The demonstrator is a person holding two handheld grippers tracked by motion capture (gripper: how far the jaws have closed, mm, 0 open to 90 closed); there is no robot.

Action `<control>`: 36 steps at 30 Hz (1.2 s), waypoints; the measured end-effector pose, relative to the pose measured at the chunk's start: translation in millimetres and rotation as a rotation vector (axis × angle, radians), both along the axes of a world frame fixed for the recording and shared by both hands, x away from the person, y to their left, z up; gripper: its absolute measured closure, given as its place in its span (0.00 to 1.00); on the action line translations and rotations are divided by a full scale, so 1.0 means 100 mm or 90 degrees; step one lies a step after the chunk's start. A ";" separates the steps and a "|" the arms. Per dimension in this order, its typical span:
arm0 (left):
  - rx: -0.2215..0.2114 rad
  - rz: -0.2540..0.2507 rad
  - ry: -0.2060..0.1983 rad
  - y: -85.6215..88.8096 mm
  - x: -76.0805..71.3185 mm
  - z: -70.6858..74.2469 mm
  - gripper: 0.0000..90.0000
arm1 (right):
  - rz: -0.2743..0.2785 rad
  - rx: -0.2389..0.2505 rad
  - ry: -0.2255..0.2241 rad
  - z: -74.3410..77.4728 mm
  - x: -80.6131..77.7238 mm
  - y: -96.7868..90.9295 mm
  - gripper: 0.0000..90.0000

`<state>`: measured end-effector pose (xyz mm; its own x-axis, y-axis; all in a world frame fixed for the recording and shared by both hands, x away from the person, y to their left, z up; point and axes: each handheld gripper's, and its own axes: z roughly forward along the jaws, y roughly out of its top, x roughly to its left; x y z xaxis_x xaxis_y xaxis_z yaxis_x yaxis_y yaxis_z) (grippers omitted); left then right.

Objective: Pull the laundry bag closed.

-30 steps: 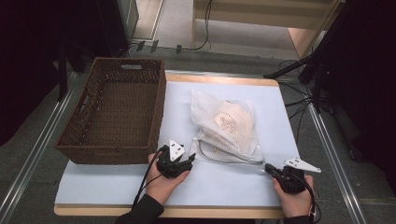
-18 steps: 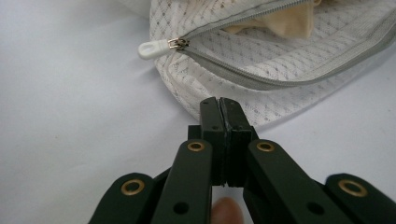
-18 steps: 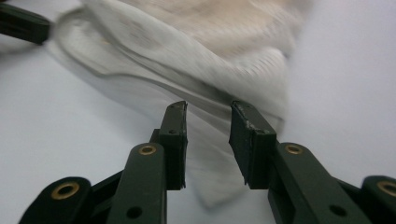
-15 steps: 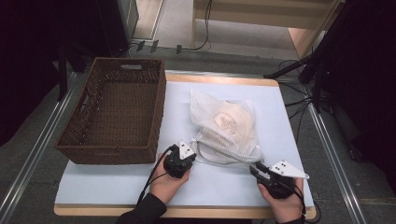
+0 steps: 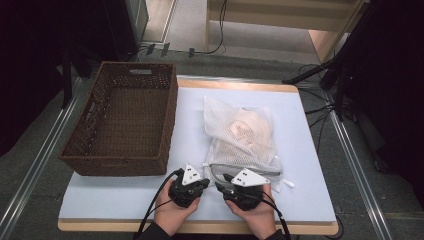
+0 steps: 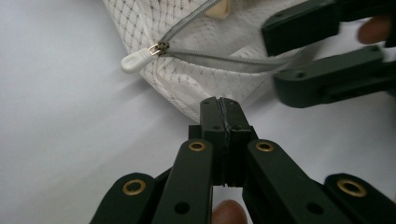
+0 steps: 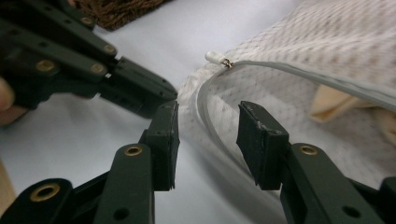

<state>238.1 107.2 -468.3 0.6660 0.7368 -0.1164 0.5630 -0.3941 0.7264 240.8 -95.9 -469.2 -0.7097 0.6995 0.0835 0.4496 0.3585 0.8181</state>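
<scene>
A white mesh bag (image 5: pixel 242 132) with pale folded cloth inside lies on the white table top (image 5: pixel 300 200). Its grey zipper runs along the near edge and ends in a white pull (image 6: pixel 135 59) (image 7: pixel 215 57). My left gripper (image 5: pixel 200 181) (image 6: pixel 223 103) is shut, its tips pinched on the bag's near corner hem. My right gripper (image 5: pixel 224 186) (image 7: pixel 208 140) sits just right of it. Its jaws have just been opening and now stand apart around the zipper edge without pressing it. In the left gripper view, the right gripper (image 6: pixel 273 60) reaches in from the upper right.
An empty brown wicker basket (image 5: pixel 125 120) stands on the left half of the table, just left of the bag. Bare table top lies along the front edge on both sides of the hands. Cables (image 5: pixel 315 107) trail over the floor beyond the table.
My right hand has slid left along the front edge, from the table's right corner to right beside the left gripper. The left hand drew slightly nearer the front edge.
</scene>
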 end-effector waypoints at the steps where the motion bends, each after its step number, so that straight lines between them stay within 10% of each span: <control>1: -0.001 -0.004 0.004 0.01 -0.01 0.00 1.00 | -0.003 -0.003 0.006 -0.01 0.02 0.03 0.67; 9: -0.017 -0.011 0.008 0.10 -0.09 0.02 0.99 | 0.027 -0.042 0.044 -0.11 0.10 0.15 0.99; 16: -0.073 0.046 -0.017 0.29 0.01 0.09 0.82 | 0.011 -0.026 0.033 -0.10 0.11 0.06 1.00; 27: 0.002 0.057 0.018 0.03 0.31 -0.05 1.00 | 0.016 0.040 0.016 0.03 0.11 -0.07 1.00; 36: -0.017 0.060 0.019 -0.12 0.46 -0.07 0.94 | 0.033 0.070 0.002 0.11 0.09 -0.10 1.00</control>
<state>284.5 95.5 -474.9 0.5900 0.7923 -0.1557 0.6185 -0.3195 0.7179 249.3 -105.5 -458.1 -0.7441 0.6486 0.1598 0.4355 0.2896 0.8524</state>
